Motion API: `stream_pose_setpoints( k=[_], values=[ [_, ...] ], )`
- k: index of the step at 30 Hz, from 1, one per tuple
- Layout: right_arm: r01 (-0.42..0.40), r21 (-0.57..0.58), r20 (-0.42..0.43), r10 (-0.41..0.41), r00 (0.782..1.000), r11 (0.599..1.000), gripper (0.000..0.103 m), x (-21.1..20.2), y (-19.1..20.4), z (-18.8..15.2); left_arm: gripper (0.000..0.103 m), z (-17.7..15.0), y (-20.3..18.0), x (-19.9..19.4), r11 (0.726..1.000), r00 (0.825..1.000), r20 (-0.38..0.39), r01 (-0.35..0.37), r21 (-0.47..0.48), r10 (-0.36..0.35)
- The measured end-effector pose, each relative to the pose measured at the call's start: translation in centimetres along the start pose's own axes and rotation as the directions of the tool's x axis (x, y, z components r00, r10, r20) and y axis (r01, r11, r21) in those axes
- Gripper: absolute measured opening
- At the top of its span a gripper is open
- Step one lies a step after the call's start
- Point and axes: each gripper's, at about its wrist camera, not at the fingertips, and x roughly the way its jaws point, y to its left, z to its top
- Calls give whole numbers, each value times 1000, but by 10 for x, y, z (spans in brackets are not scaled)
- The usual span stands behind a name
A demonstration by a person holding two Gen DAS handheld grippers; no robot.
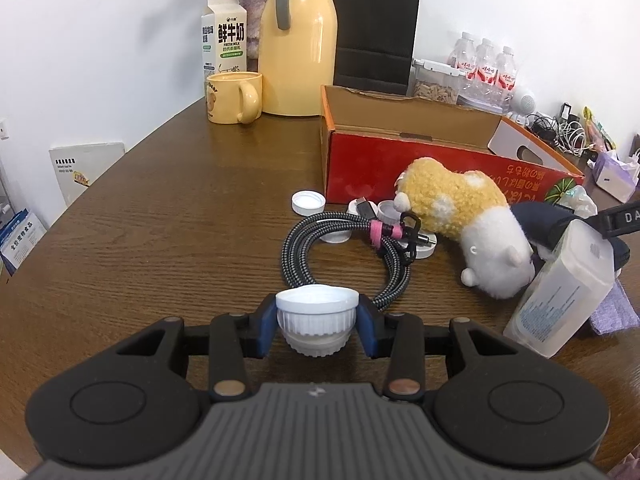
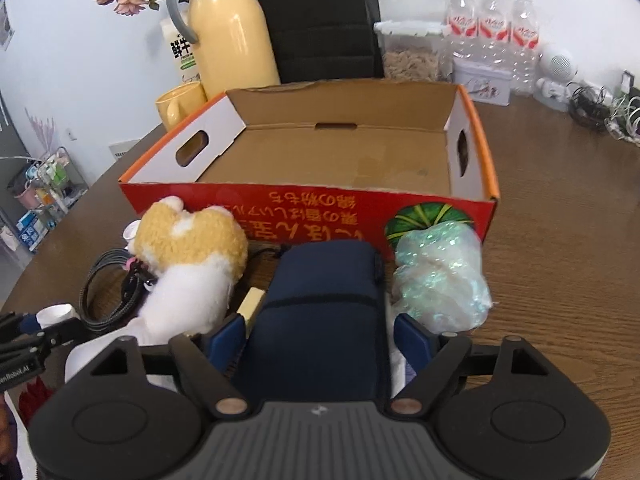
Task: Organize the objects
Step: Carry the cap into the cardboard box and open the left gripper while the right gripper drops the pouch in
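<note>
My left gripper (image 1: pixel 316 318) is shut on a small stack of white bottle caps (image 1: pixel 316 312) just above the wooden table (image 1: pixel 160 240). A coiled braided cable (image 1: pixel 344 256), more loose caps (image 1: pixel 308 203) and a yellow-and-white plush toy (image 1: pixel 460 216) lie ahead of it. Behind them stands an open red cardboard box (image 2: pixel 320 200), its inside bare. My right gripper (image 2: pixel 320 332) is open around a navy pouch (image 2: pixel 324 292); a gap shows beside the right pad (image 2: pixel 414 340). A shiny crumpled plastic bag (image 2: pixel 440 276) lies to the pouch's right.
A white plastic case (image 1: pixel 560 296) leans beside the plush on a purple cloth (image 1: pixel 616 312). At the back stand a yellow thermos (image 1: pixel 296 48), mug (image 1: pixel 234 96), milk carton (image 1: pixel 228 36), black paper bag (image 1: pixel 372 24), water bottles (image 1: pixel 484 64) and tangled chargers (image 1: pixel 560 132).
</note>
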Motion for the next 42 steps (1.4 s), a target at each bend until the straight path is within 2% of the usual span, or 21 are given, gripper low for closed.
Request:
stream_pose_setpoints(
  k=[3, 7, 17, 24, 29, 35, 42],
  values=[
    [2, -10, 5, -2, 1000, 1000, 68, -1, 3, 3, 42, 1, 1, -1, 1000, 1000, 5, 1, 1, -1],
    [-9, -4, 16, 9, 1000, 1000, 61, -5, 0, 1, 42, 4, 3, -5, 1000, 1000, 18, 2, -6, -2],
    [-49, 30, 89, 46, 995, 998, 59, -26, -4, -3, 41, 28, -4, -21, 1000, 995, 92, 19, 24, -21],
    [-64, 1, 191, 62, 980, 998, 59, -61, -3, 10, 42, 74, -20, -29, 997, 983, 175, 48, 68, -60],
    [-30, -6, 282, 31, 959, 1000, 59, -73, -10, 38, 42, 119, -39, -19, 993, 974, 213, 63, 96, -82],
    [24, -19, 327, -17, 945, 1000, 59, -51, -19, 82, 42, 169, -63, 29, 993, 988, 133, 63, 97, -76],
    [72, 3, 280, -70, 957, 997, 59, 9, -34, 115, 42, 189, -85, 106, 994, 1000, 2, 20, 103, -20]
  ],
)
